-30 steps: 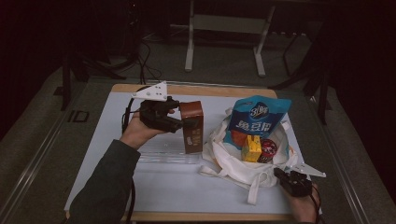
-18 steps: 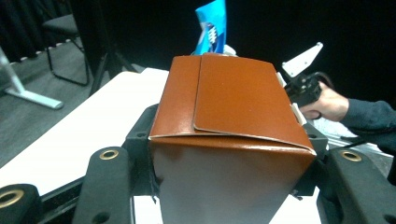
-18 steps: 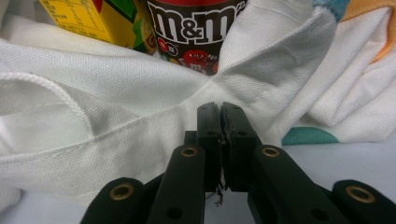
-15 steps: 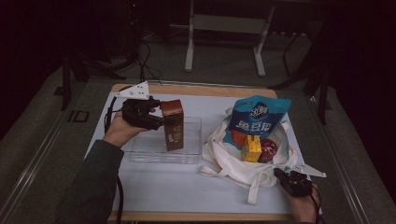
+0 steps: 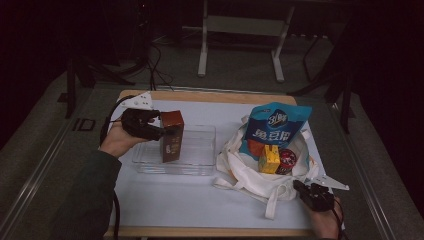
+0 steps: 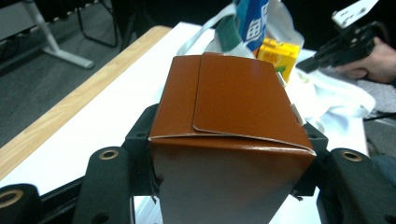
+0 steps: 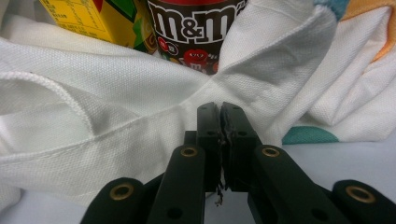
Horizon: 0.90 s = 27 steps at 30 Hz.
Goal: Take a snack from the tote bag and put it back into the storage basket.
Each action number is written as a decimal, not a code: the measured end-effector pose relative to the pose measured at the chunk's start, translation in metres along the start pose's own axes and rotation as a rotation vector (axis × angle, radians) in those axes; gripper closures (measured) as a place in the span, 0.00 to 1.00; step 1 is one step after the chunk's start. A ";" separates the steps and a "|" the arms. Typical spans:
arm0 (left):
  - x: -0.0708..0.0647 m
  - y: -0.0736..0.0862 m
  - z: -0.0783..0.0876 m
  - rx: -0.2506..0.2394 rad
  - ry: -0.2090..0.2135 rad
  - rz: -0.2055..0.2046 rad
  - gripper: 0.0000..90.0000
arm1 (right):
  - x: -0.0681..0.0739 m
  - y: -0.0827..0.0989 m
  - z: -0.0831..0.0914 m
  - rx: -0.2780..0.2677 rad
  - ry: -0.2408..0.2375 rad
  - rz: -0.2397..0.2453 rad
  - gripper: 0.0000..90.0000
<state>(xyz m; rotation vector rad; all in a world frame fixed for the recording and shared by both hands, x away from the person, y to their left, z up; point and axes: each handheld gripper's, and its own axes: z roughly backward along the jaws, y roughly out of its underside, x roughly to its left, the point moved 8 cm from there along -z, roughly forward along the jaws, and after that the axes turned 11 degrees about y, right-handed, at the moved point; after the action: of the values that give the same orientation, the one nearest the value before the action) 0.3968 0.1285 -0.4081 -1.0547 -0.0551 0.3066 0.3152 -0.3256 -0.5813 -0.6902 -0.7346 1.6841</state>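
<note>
Left claw [image 5: 165, 131] far-left, level, jaws spread and clamped, forearm slanting in. Right claw [image 5: 300, 187] near-right, jaws pressed together.

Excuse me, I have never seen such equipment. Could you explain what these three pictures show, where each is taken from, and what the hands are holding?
A person sits at a white table and holds a two-jaw tool in each hand. The high view looks down from above. The other two come from small cameras riding on each tool.

The left gripper is clamped on an upright brown carton, over a clear plastic tray. Whether the carton rests on the tray floor I cannot tell.

The right gripper is shut, with its tips against the cloth of a white bag; whether it pinches the cloth is unclear. In the bag stand a blue snack packet, a yellow box and a dark M&M's pack.
</note>
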 end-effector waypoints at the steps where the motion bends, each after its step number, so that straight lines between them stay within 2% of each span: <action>1: 0.001 0.001 0.001 0.005 -0.004 0.004 0.47 | 0.000 0.000 0.000 0.000 0.000 0.000 0.96; 4: 0.004 0.005 0.002 0.028 -0.014 0.006 0.47 | 0.000 0.000 0.000 0.000 0.001 0.000 0.96; 10: 0.006 0.010 -0.003 0.100 0.000 0.002 0.47 | 0.000 0.000 0.000 0.000 0.000 -0.001 0.96; 14: 0.004 0.011 -0.011 0.168 0.027 -0.009 0.47 | 0.000 0.000 0.000 -0.001 0.000 0.001 0.96; 20: 0.000 0.016 -0.030 0.285 0.080 -0.038 0.47 | 0.000 0.000 0.000 0.000 0.001 0.001 0.96; 22: -0.001 0.018 -0.038 0.311 0.093 -0.042 0.47 | 0.000 0.000 0.000 -0.001 0.000 0.001 0.96; 27: -0.003 0.014 -0.053 0.331 0.123 -0.047 0.47 | 0.000 0.000 0.000 -0.001 0.000 0.001 0.96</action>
<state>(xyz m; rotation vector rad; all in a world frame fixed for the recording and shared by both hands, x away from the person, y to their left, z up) 0.4011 0.0892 -0.4459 -0.7409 0.0792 0.1988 0.3149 -0.3259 -0.5816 -0.6911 -0.7349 1.6849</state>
